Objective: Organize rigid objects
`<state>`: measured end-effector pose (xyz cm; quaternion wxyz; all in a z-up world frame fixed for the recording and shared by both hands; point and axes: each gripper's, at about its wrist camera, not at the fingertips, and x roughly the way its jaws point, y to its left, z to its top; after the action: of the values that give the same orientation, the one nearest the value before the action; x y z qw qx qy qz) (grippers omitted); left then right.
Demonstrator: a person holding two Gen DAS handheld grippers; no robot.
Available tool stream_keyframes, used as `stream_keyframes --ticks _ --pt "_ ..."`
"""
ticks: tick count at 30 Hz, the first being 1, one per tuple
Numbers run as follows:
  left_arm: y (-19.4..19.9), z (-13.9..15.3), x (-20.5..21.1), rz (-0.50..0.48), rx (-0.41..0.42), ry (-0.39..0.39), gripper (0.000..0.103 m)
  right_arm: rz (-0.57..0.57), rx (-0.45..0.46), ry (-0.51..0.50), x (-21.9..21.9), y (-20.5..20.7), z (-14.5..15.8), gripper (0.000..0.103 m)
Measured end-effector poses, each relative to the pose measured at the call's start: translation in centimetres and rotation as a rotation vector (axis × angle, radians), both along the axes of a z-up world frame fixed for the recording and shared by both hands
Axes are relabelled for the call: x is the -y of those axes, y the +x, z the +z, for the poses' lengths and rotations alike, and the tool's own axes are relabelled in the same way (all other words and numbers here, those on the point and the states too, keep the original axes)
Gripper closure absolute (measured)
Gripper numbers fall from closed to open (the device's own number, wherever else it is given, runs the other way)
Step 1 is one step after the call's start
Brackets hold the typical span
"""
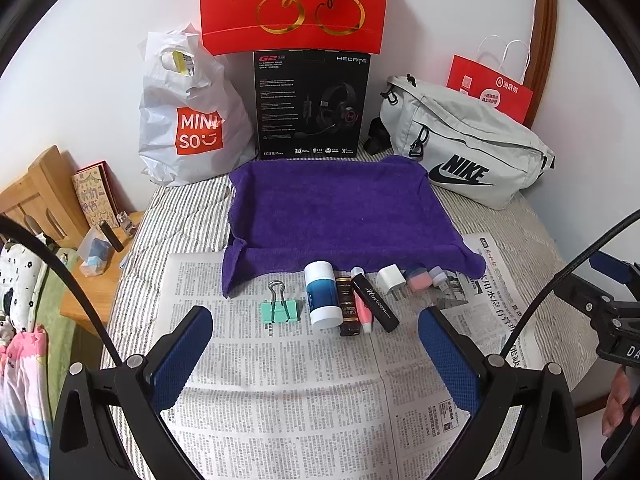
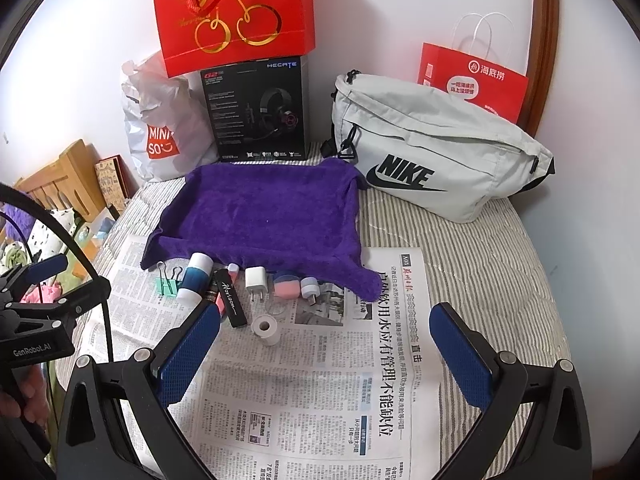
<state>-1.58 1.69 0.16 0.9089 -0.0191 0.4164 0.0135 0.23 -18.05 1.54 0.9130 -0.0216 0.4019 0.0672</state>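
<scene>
A row of small objects lies on newspaper (image 1: 280, 380) at the near edge of a purple towel (image 1: 340, 208): a green binder clip (image 1: 279, 309), a white and blue bottle (image 1: 322, 294), a dark brown tube (image 1: 347, 307), a pink tube (image 1: 363, 312), a black "Horizon" stick (image 1: 376, 300), a white charger plug (image 1: 390, 278), a pink case (image 1: 418, 280). In the right wrist view a small white roll (image 2: 266, 328) lies nearer, below the plug (image 2: 255, 280). My left gripper (image 1: 316, 360) is open and empty, just short of the row. My right gripper (image 2: 324, 356) is open and empty over the newspaper (image 2: 320, 400).
Behind the towel stand a Miniso plastic bag (image 1: 188, 120), a black headset box (image 1: 312, 104), a red cherry gift bag (image 1: 294, 4) and a grey Nike bag (image 1: 464, 140). A wooden bedside table (image 1: 100, 272) with small items is at the left. The bed has a striped cover (image 2: 480, 272).
</scene>
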Motion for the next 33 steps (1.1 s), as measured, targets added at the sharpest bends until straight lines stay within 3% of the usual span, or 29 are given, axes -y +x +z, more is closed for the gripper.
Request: stream_keyframes --ticks 33 --pt "-0.24 -0.01 0.19 0.001 0.003 -0.002 0.000 0.004 0.003 0.001 -0.23 -0.47 0.23 0.000"
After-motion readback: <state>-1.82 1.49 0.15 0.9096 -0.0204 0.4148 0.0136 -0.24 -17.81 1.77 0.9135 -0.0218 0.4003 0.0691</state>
